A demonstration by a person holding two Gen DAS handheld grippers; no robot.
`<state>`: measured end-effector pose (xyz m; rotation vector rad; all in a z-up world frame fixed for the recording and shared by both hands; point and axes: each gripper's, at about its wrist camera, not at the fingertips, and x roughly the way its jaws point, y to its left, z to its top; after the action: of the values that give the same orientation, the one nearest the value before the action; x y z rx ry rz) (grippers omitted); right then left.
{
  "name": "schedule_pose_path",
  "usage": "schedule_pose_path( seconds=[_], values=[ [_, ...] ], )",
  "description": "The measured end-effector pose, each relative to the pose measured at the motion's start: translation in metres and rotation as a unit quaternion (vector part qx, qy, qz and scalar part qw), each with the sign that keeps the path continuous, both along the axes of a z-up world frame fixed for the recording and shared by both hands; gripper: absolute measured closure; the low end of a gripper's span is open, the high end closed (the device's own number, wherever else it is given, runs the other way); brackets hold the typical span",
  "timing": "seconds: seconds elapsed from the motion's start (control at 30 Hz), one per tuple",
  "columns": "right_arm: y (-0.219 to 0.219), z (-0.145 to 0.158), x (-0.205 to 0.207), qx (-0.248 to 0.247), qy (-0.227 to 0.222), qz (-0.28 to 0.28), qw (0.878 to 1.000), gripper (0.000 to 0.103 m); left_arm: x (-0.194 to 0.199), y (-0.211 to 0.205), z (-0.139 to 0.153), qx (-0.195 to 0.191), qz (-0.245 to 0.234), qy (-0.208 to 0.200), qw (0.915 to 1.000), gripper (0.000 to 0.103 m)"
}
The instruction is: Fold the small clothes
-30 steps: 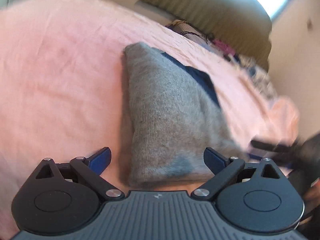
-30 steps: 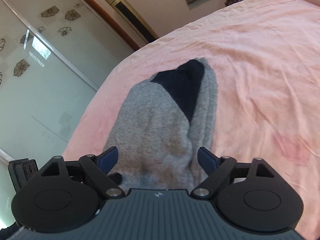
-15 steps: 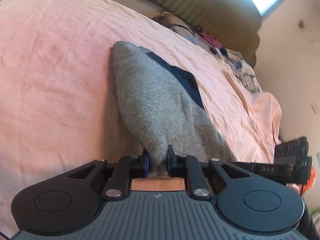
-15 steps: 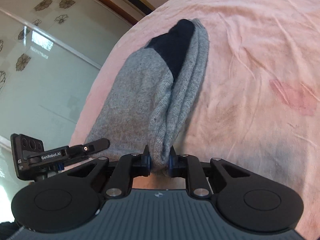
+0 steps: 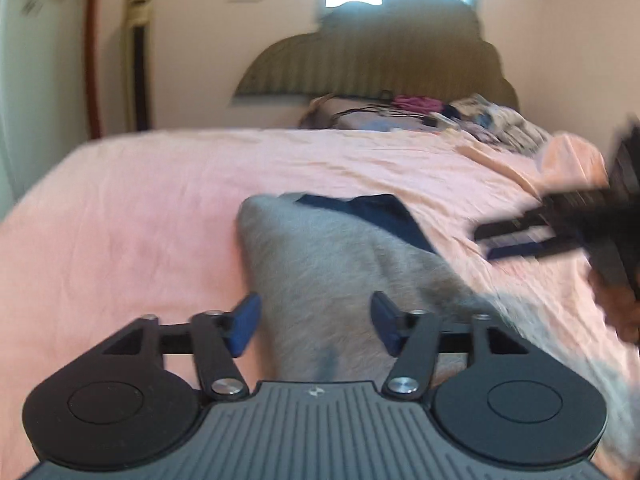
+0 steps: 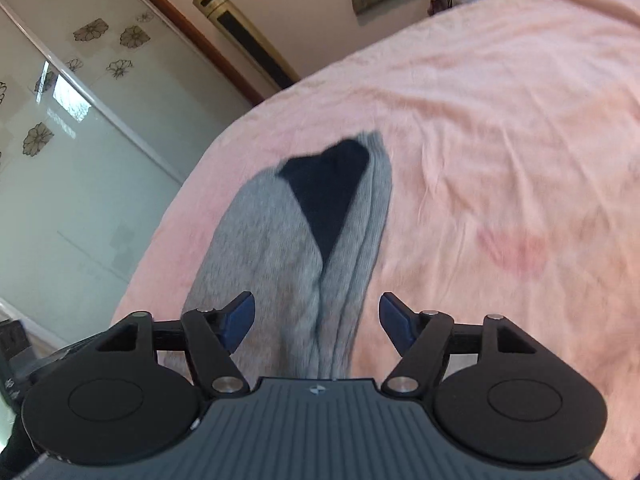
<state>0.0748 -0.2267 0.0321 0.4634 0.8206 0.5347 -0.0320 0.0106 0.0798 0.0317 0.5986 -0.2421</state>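
Left wrist view shows the left gripper (image 5: 314, 328) with its jaws apart; they have just been opening, and the blue pads do not press on anything, though the near end of the grey knit garment (image 5: 332, 280) lies between and below them. This garment rests on the pink bed sheet (image 5: 120, 220), near the foot edge of the bed, and it stretches away toward the headboard (image 5: 372, 52). A dark navy part (image 5: 384, 216) shows at its far end. At the right edge of this view the right gripper (image 5: 540, 236) appears blurred, beside the garment and over the sheet.

From the right wrist view, the right gripper (image 6: 316, 324) is also released, its jaws having just been opening. The garment (image 6: 280, 248) lies under them, already folded lengthwise, with ribbed layers stacked along its right side and the navy triangle (image 6: 328, 188) at the far end.

I judge the garment to be light, soft and limp. It will sag and fall open if lifted by one point only. The knit is not slippery, so a pinch should hold well. For a next fold, it seems best to take the two near corners, catching all layers together, and carry them toward the navy end. A shallow pinch may catch only the top layer.
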Motion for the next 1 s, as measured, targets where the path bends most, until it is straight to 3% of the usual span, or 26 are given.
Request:
schedule_pose_path(
  seconds=[0.13,0.23,0.27,0.33,0.4,0.5,0.53,0.57,0.67,0.73,0.8,0.9,0.97,1.0],
  values=[
    [0.041,-0.007,0.046,0.013,0.005,0.034,0.999,0.030,0.028,-0.038,-0.041,0.052,-0.034,0.060,0.9962,0.041],
    [0.068,-0.032,0.066,-0.034,0.020,0.051,0.998,0.028,0.022,-0.039,-0.052,0.066,-0.035,0.037,0.9965,0.040],
    [0.066,-0.035,0.064,-0.026,0.003,0.050,0.998,0.027,0.020,-0.038,-0.049,0.063,-0.033,0.041,0.9966,0.040],
    [0.062,-0.033,0.062,-0.020,0.014,0.038,0.999,0.031,0.014,-0.032,-0.042,0.053,-0.024,0.045,0.9973,0.041],
    [0.062,-0.021,0.052,-0.044,0.014,0.022,0.999,0.033,0.006,-0.026,-0.036,0.039,-0.017,0.040,0.9983,0.040],
    [0.065,-0.011,0.031,-0.035,-0.010,0.036,0.999,0.024,0.011,-0.027,-0.045,0.036,-0.013,0.057,0.9976,0.041],
    [0.067,-0.015,0.029,-0.031,-0.004,0.043,0.999,0.018,0.016,-0.028,-0.050,0.039,-0.008,0.057,0.9976,0.040],
    [0.070,-0.023,0.031,-0.041,0.006,0.047,0.998,0.017,0.016,-0.028,-0.050,0.042,-0.007,0.052,0.9978,0.040],
    [0.065,-0.028,0.026,-0.046,-0.003,0.032,0.998,0.026,0.006,-0.024,-0.037,0.032,-0.007,0.045,0.9985,0.040],
    [0.063,-0.014,0.014,-0.055,-0.004,0.018,0.998,0.025,0.001,-0.021,-0.034,0.020,-0.011,0.043,0.9988,0.040],
    [0.062,-0.004,-0.003,-0.028,-0.024,0.035,0.999,0.025,0.004,-0.021,-0.043,0.022,-0.008,0.057,0.9981,0.040],
    [0.067,-0.018,-0.005,-0.023,0.008,0.056,0.998,0.019,0.004,-0.027,-0.052,0.039,-0.002,0.044,0.9982,0.038],
    [0.063,-0.036,-0.005,-0.042,0.024,0.044,0.998,0.040,-0.003,-0.027,-0.043,0.039,-0.002,0.041,0.9984,0.037],
    [0.058,-0.034,-0.008,-0.037,0.024,0.036,0.998,0.044,-0.008,-0.025,-0.039,0.037,-0.001,0.035,0.9987,0.037]
  ],
)
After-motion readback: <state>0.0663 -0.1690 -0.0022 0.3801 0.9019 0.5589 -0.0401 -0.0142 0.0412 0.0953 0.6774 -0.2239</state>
